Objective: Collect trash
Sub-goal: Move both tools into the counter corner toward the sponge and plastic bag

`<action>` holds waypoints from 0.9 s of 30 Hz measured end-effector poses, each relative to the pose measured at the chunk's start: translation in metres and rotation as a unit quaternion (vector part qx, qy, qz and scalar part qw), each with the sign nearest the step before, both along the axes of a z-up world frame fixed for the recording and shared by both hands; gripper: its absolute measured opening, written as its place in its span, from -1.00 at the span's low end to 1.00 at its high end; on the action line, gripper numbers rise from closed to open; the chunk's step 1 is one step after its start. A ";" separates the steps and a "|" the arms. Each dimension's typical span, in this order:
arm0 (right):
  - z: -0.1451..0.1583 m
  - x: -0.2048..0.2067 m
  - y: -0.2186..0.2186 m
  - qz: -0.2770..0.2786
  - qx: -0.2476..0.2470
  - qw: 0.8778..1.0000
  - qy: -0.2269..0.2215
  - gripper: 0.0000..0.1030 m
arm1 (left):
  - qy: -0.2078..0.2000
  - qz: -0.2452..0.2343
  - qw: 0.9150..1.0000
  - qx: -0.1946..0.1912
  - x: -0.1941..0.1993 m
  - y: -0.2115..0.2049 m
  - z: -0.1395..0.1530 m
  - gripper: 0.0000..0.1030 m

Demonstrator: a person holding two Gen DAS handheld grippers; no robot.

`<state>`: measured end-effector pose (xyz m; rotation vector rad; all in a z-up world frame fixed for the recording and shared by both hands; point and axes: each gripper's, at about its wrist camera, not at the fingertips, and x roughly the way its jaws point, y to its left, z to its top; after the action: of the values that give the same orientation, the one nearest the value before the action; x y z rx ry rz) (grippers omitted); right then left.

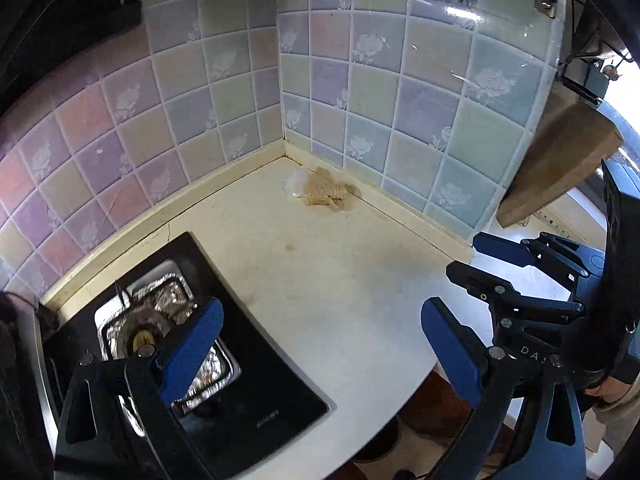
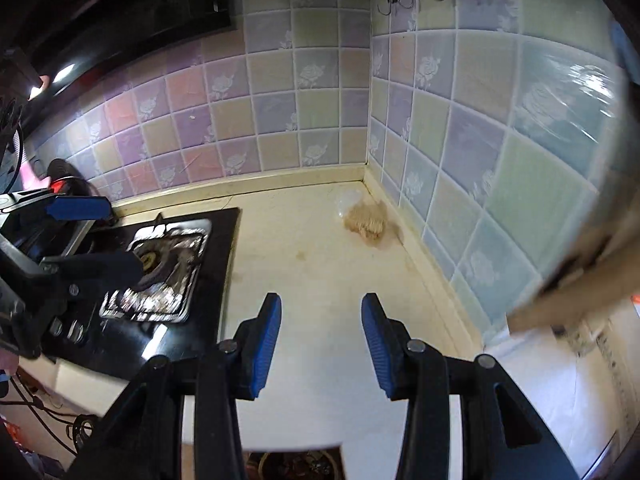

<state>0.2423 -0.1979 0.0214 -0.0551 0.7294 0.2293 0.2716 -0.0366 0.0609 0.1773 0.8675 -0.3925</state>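
Both grippers hang above the counter (image 1: 320, 272), angled downward toward the tiled corner. The left gripper (image 1: 320, 344) has its jaws spread wide with nothing between them; one blue pad (image 1: 192, 348) sits over the foil-lined burner (image 1: 160, 320) of the stove (image 1: 256, 380), the other over the counter's front edge. The right gripper (image 2: 322, 344) points the same way, jaws parted (a moderate gap, narrower than the left's) and empty, with bare counter showing between its pads (image 2: 266, 344).

Each gripper shows in the other's view: the right one appears at the right of the left wrist view, just beside the left gripper and a little ahead of it, and the left one sits over the stove at the left edge of the right wrist view. Part of a hand (image 1: 612, 392) shows at the right gripper's handle.

The trash (image 1: 324, 194), a tan crumpled clump with a bit of clear plastic against it, lies on the counter close to the corner where the two tiled walls (image 1: 420, 120) meet, well apart from both grippers. A wooden board (image 1: 560, 168) leans at the right.
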 end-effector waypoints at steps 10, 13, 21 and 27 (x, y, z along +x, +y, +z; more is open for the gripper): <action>-0.036 0.169 0.006 -0.026 -0.045 0.998 0.041 -0.18 | 0.051 -0.068 0.996 0.030 0.186 -0.022 -0.043 0.92; -0.056 0.208 0.001 -0.038 -0.038 0.997 0.062 -0.18 | 0.064 -0.084 0.993 0.043 0.229 -0.030 -0.066 0.92; -0.110 0.278 0.001 -0.050 -0.044 0.991 0.113 -0.18 | 0.081 -0.126 0.986 0.070 0.273 -0.038 -0.110 0.92; -0.135 0.305 0.004 -0.023 -0.049 0.989 0.140 -0.15 | 0.103 -0.126 0.985 0.059 0.288 -0.032 -0.132 0.92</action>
<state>0.5471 -0.1944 -0.1135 -0.1018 1.0210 0.1579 0.5591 -0.0684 -0.0716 0.3626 1.0772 -0.6029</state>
